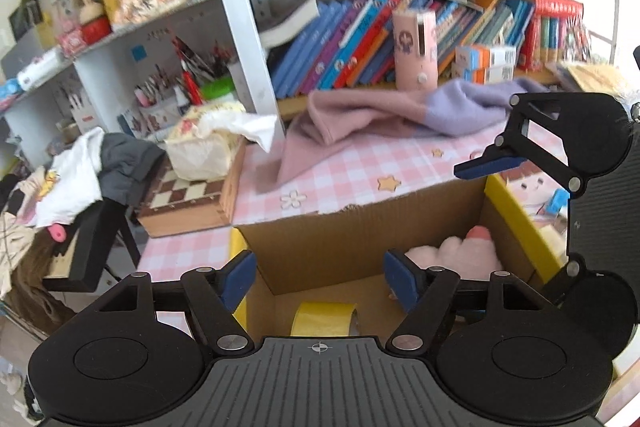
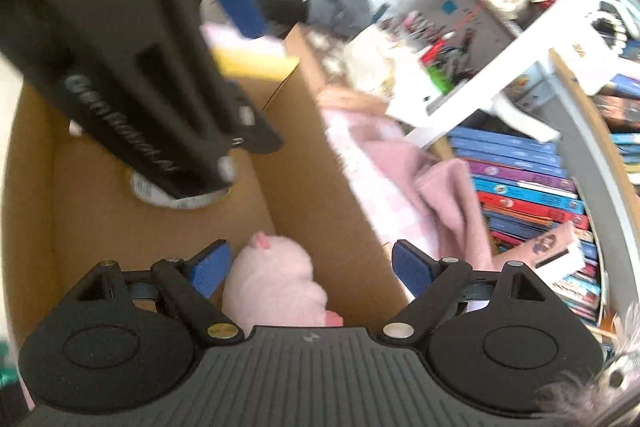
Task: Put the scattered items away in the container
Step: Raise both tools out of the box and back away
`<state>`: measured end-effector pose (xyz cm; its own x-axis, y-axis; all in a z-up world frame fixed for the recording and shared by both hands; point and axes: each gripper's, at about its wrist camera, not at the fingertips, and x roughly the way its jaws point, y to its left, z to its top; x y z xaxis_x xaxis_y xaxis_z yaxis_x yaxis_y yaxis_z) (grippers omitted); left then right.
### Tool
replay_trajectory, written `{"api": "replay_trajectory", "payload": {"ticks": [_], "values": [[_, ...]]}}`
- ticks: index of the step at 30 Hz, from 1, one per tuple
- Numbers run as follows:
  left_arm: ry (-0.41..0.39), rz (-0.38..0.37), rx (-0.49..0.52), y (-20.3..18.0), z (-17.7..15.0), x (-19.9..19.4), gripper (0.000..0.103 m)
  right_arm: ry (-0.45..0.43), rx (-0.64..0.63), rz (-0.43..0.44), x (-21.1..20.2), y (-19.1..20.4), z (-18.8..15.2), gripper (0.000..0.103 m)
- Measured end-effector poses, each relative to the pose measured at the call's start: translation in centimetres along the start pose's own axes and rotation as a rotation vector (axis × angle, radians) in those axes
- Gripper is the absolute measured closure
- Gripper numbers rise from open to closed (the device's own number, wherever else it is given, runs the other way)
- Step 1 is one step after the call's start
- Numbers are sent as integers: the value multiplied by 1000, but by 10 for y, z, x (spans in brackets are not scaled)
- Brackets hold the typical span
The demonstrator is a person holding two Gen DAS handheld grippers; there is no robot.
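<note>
A brown cardboard box stands on the pink checked tablecloth. Inside lie a yellow tape roll and a pink plush toy. My left gripper is open and empty above the box's near left corner. The right gripper shows at the right of the left wrist view, above the box, with one blue fingertip visible. In the right wrist view, my right gripper is open over the plush toy in the box. The left gripper's black body hangs over a white tape roll.
A pink and lilac cloth lies on the tablecloth behind the box. A wooden chess box with a tissue bag sits to the left. Bookshelves full of books stand behind, with a pink box upright.
</note>
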<state>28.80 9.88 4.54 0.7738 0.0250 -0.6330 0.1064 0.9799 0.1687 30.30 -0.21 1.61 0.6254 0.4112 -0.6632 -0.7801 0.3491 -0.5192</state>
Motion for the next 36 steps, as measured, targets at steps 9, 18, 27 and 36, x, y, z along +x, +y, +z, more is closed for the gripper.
{"api": "replay_trajectory", "payload": {"ticks": [9,18,27,36], "values": [[-136,23,-67,-3,-21,-77,25,-134,248,-126,-66,0,-9,16],[-200,52,-80,-11,-59,-139,24,-209,475,-187,-135,24,-21,16],[-229,97,-117,-30,-101,-181,23,-248,606,-266,-183,65,-40,16],[-219,132,-179,-40,-142,-203,19,-216,727,-351,-218,107,-73,16]]}}
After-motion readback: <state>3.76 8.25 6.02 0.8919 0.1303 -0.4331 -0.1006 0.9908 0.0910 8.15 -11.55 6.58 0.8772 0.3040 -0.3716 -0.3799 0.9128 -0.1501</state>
